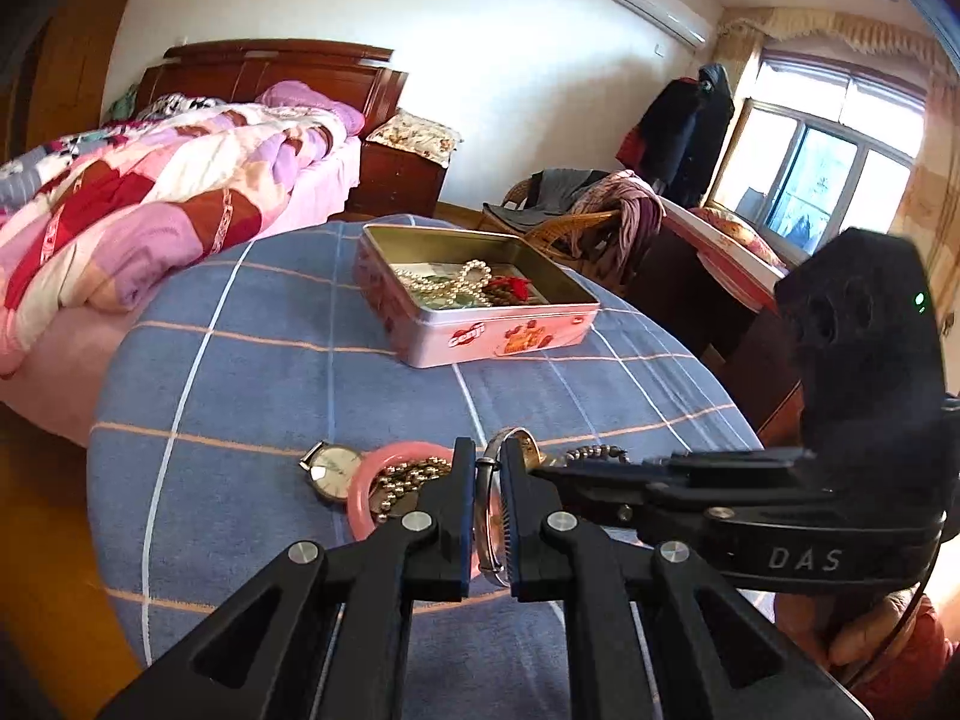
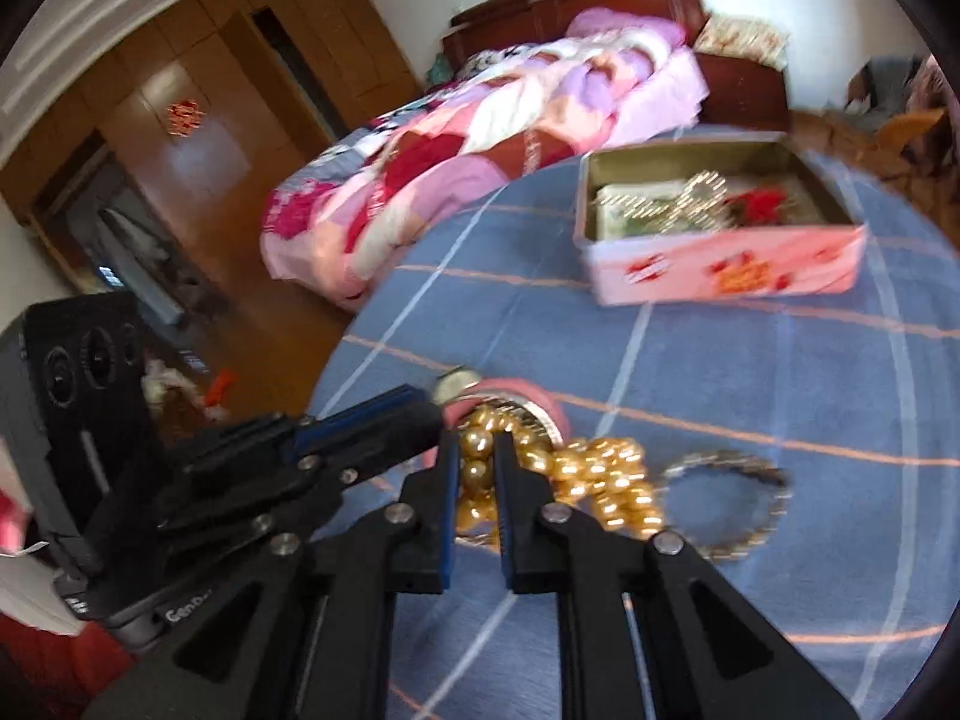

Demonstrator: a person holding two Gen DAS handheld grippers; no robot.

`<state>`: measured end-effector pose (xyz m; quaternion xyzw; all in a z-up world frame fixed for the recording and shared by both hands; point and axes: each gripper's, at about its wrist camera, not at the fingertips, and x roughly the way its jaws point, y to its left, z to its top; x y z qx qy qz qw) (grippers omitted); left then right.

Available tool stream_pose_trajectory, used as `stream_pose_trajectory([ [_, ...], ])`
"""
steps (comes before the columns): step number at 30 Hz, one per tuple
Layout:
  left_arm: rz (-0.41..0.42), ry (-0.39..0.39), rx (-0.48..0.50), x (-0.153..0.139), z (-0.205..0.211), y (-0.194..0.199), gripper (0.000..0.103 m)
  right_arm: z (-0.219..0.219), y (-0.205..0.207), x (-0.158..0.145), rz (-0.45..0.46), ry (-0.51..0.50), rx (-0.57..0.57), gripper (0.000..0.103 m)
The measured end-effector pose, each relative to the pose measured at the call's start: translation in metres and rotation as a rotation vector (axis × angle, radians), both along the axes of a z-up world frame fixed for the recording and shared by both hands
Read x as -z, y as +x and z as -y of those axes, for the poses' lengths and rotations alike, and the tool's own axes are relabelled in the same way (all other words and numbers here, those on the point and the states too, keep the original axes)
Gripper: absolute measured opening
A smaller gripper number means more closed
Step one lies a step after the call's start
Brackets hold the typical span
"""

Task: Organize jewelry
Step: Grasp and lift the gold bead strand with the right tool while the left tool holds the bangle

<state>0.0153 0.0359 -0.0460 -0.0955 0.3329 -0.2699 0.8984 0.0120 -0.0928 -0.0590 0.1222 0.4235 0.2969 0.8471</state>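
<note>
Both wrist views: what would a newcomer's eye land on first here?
Probably the heap of jewelry right at the grippers: gold beads spilling beside a pink bangle, with a watch to its left on the blue checked cloth. The left gripper has its jaws closed on a silver bangle; the right gripper has gold beads between its jaws. Farther back sits the open pink tin holding pearls.

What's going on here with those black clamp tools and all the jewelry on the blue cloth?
A person is sorting jewelry with a handheld clamp in each hand. The left gripper is closed on a silver bangle above a pink bangle, next to a watch. The right gripper is nearly closed around a gold bead necklace, though that view is blurred. A pink tin farther back on the table already holds pearls and something red.
</note>
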Motion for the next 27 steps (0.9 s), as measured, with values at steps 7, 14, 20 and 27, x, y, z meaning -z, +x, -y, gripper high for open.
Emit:
stream_pose_trajectory([
  [7, -0.012, -0.043, -0.018, 0.002, -0.011, 0.005, 0.007, 0.045, -0.015, -0.016, 0.075, 0.077, 0.128, 0.055],
  [14, 0.034, -0.124, -0.047, -0.023, -0.035, 0.005, 0.007, 0.047, -0.015, 0.002, 0.036, -0.029, 0.164, 0.055],
  [20, 0.076, -0.130, -0.110, -0.039, -0.052, 0.005, 0.007, 0.000, -0.008, 0.015, 0.033, -0.182, 0.068, 0.058],
  [27, 0.076, -0.106, -0.114, -0.036, -0.051, 0.004, 0.007, -0.018, -0.001, 0.031, 0.042, -0.370, 0.044, 0.065],
])
